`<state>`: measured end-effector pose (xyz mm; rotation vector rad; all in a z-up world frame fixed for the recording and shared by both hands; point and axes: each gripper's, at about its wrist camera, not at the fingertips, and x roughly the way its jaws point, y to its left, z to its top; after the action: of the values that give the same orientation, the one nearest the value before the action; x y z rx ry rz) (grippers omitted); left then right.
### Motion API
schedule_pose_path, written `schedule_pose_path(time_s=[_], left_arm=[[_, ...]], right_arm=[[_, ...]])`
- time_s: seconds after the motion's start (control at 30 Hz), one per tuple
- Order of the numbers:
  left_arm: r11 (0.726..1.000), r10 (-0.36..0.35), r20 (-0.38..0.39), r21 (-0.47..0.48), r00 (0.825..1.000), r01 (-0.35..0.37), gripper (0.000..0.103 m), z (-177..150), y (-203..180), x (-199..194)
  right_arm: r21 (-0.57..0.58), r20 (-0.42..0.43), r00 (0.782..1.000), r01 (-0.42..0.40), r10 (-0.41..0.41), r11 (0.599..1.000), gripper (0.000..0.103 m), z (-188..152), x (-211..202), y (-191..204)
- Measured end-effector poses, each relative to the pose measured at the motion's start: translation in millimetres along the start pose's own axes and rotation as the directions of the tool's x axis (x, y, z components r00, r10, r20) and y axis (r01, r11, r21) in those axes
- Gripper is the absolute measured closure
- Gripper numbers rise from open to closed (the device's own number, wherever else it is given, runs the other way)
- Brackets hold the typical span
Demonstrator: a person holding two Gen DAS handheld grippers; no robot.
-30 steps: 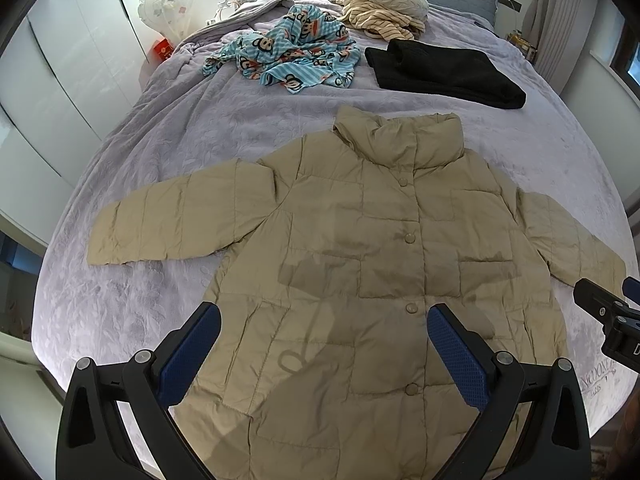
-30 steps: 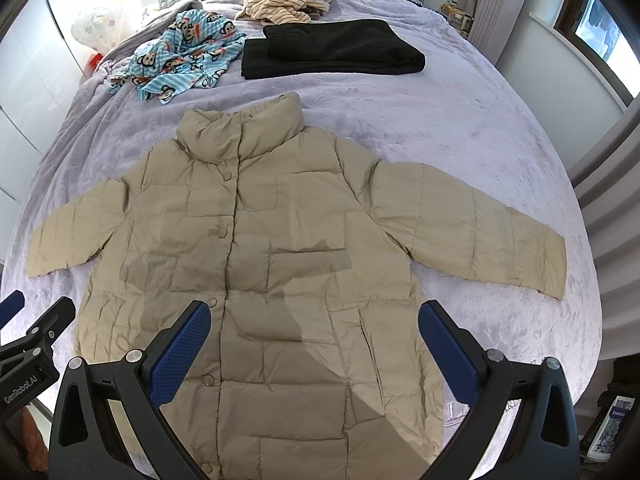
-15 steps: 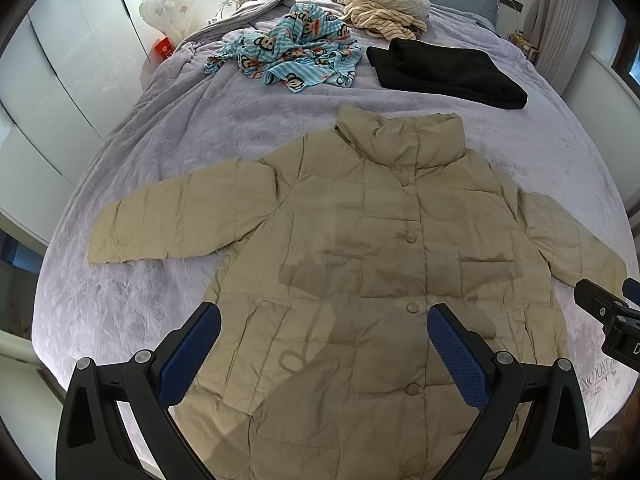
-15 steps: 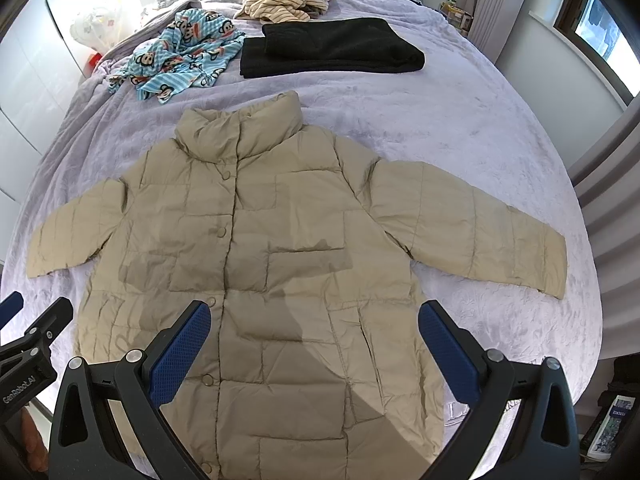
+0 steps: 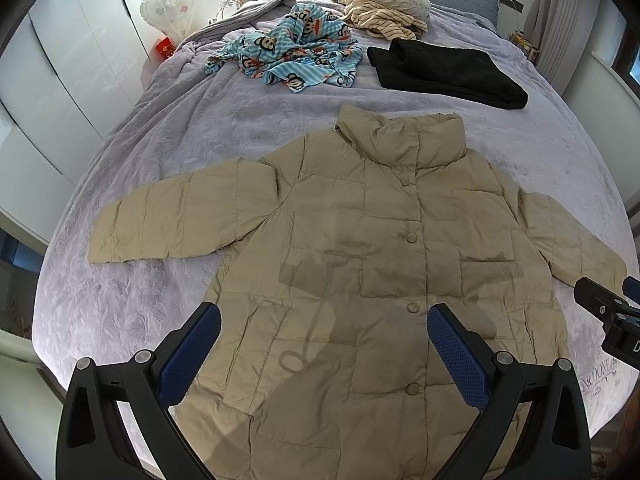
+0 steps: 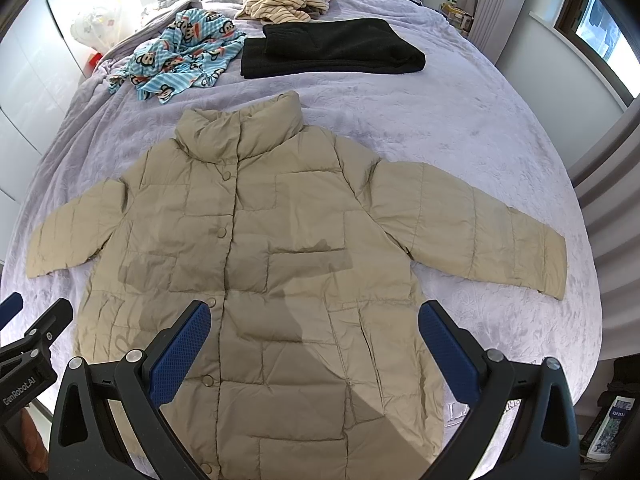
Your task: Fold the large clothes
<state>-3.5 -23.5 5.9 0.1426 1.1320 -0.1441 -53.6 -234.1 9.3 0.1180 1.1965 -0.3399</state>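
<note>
Lying flat, buttoned, face-up on the bed (image 5: 168, 128) — padded jacket (image 5: 384, 264), sleeves spread. Hovering above the hem: left gripper (image 5: 324, 350) and right gripper (image 6: 314, 348), jaws apart, empty. Likely handling light, soft, slippery — gripping at cuffs advisable.

Soft daylight, sharp focus, strong fisheye bending

Light comes from the window (image 6: 600, 36) at far right; grey shadows fall across the near half of the coat (image 5: 360, 280); the bed (image 6: 480, 128) curves at the edges; black corners ring both views; no blur.
</note>
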Motion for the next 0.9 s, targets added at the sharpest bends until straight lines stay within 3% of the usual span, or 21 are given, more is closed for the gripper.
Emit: schedule_pose_path(time_s=[0.9], left_arm=[[1.000,0.004,-0.003,0.000,1.000,-0.004,0.000,-2.0,2.0,0.5]], right_arm=[[0.000,-0.003,1.000,-0.006,0.006,1.000,0.000,0.1,2.3,0.0]])
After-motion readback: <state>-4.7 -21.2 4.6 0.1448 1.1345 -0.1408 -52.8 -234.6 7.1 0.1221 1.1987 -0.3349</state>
